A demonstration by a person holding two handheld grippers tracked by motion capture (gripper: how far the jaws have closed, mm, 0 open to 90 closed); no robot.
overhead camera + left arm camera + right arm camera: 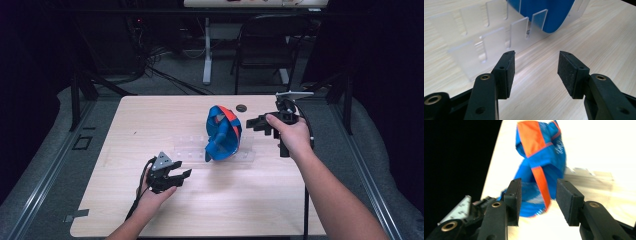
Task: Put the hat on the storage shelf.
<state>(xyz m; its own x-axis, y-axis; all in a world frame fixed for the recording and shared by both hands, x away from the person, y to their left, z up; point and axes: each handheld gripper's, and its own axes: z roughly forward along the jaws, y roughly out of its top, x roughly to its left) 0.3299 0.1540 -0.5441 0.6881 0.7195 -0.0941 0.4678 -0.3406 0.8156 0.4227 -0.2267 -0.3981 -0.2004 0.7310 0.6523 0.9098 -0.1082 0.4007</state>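
Note:
A blue and orange cap-like thing (223, 132) stands on edge in a clear slotted rack (190, 147) at the table's middle. My left gripper (182, 175) sits low on the table in front of the rack's left end, open and holding nothing. In the left gripper view the rack (474, 37) lies just beyond my open left gripper (536, 65), with the blue thing (549, 15) at the top. My right gripper (252, 123) is held to the right of the blue thing, open and pointing at it. In the right gripper view, the blue thing (541, 157) sits beyond the open right gripper (537, 192).
A small dark round object (242, 107) lies on the table behind the blue thing. A black chair (270, 45) and a white table leg (207, 50) stand on the floor beyond the table. Bare wood (240, 200) stretches along the near edge.

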